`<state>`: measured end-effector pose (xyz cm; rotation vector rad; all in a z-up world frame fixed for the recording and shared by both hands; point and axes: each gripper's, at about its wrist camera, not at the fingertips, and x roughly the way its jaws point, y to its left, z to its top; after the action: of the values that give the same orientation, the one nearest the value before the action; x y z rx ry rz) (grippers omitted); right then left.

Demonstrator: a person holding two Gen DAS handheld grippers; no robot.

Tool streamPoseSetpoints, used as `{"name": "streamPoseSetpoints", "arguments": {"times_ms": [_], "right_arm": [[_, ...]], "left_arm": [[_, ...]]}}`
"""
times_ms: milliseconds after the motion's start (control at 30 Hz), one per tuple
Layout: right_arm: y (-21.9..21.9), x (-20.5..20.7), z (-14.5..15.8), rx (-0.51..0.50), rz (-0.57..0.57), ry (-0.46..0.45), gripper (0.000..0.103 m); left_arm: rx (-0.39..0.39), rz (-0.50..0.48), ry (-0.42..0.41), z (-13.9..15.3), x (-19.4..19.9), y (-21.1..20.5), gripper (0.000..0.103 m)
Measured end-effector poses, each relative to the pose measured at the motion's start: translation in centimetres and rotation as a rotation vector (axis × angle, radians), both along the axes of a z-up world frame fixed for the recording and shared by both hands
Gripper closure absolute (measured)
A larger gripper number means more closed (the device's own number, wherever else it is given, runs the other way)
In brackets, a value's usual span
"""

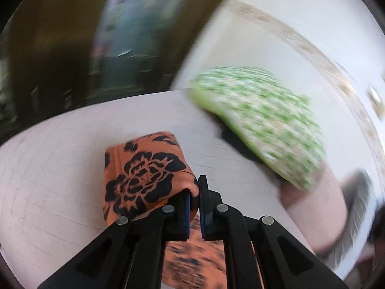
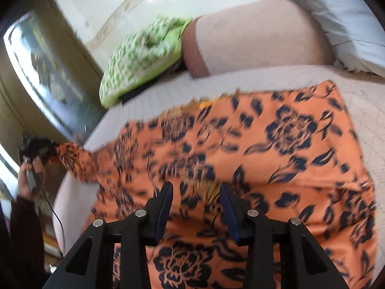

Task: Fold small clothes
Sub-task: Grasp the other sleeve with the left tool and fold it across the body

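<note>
The orange garment with black flower print [image 2: 252,149] lies spread over the pale quilted bed surface [image 1: 60,149], most of it flat under my right gripper [image 2: 196,201], while one end, which looks like a sleeve, is drawn out sideways past the bed's edge. My left gripper [image 1: 195,192] has that end: its fingers are clenched on a bunched fold of the orange cloth, which curls over the left finger and hangs out in front. The right wrist view shows the same thing from afar, my left hand [image 2: 30,171] holding the gripper with the fabric stretched taut toward it. My right gripper's fingers are spread apart, holding nothing, hovering just above the middle of the garment. My worry is the pull: with nothing pinning the body of the cloth, a hard tug from the left could drag the whole piece sideways and off the bed instead of making a clean fold. The pinch is also only on a small fold near the fingertips, so it could slip out mid-swing and leave a crumpled sleeve. Both views are smeared with motion, so I judge my aim for the fold line to be poor right now. The green-and-white patterned pillow [image 2: 142,60] and a beige bolster [image 2: 252,36] sit beyond the garment, apart from it.
</note>
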<state>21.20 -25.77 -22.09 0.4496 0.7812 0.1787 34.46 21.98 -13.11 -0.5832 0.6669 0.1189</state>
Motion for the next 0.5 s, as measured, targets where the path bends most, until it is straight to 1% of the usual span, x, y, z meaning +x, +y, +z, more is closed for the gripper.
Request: {"name": "streamPoseSetpoints", "arguments": {"times_ms": [67, 167, 200, 233, 300, 333, 367, 400, 433, 467, 500], "right_arm": [[-1.2, -0.3, 0.8, 0.023, -0.035, -0.014, 0.059], [-3.6, -0.8, 1.6, 0.091, -0.098, -0.019, 0.059], [-4.4, -0.9, 1.7, 0.116, -0.114, -0.022, 0.059], [-5.1, -1.2, 1.8, 0.139, -0.132, -0.023, 0.059], [-6.8, -1.8, 1.8, 0.182, -0.18, -0.022, 0.059], [-7.6, -2.0, 1.8, 0.201, -0.199, -0.023, 0.059], [-8.2, -2.3, 1.8, 0.215, -0.213, -0.023, 0.059], [-8.9, -2.5, 1.8, 0.23, -0.229, -0.024, 0.059], [-9.8, -2.8, 2.0, 0.242, -0.249, -0.029, 0.059], [-10.3, -3.0, 2.1, 0.24, -0.262, -0.034, 0.059], [-10.7, -3.2, 2.3, 0.228, -0.275, -0.037, 0.059]], "left_arm": [[0.04, -0.098, -0.045, 2.2, -0.8, -4.6, 0.097], [0.065, -0.224, -0.078, 4.1, -1.2, -10.9, 0.097], [0.072, -0.276, -0.087, 4.5, -1.5, -13.8, 0.098], [0.078, -0.313, -0.09, 4.8, -1.8, -15.8, 0.097], [0.09, -0.407, -0.097, 4.7, -2.7, -20.5, 0.097], [0.102, -0.471, -0.095, 4.6, -3.3, -23.4, 0.097], [0.113, -0.534, -0.086, 4.2, -3.7, -26.1, 0.097], [0.12, -0.616, -0.062, 3.4, -3.8, -29.4, 0.097], [0.121, -0.676, -0.037, 2.7, -4.1, -31.5, 0.096], [0.122, -0.755, -0.002, 1.7, -4.4, -33.8, 0.088], [0.126, -0.828, 0.026, 0.9, -4.6, -35.7, 0.068]]}}
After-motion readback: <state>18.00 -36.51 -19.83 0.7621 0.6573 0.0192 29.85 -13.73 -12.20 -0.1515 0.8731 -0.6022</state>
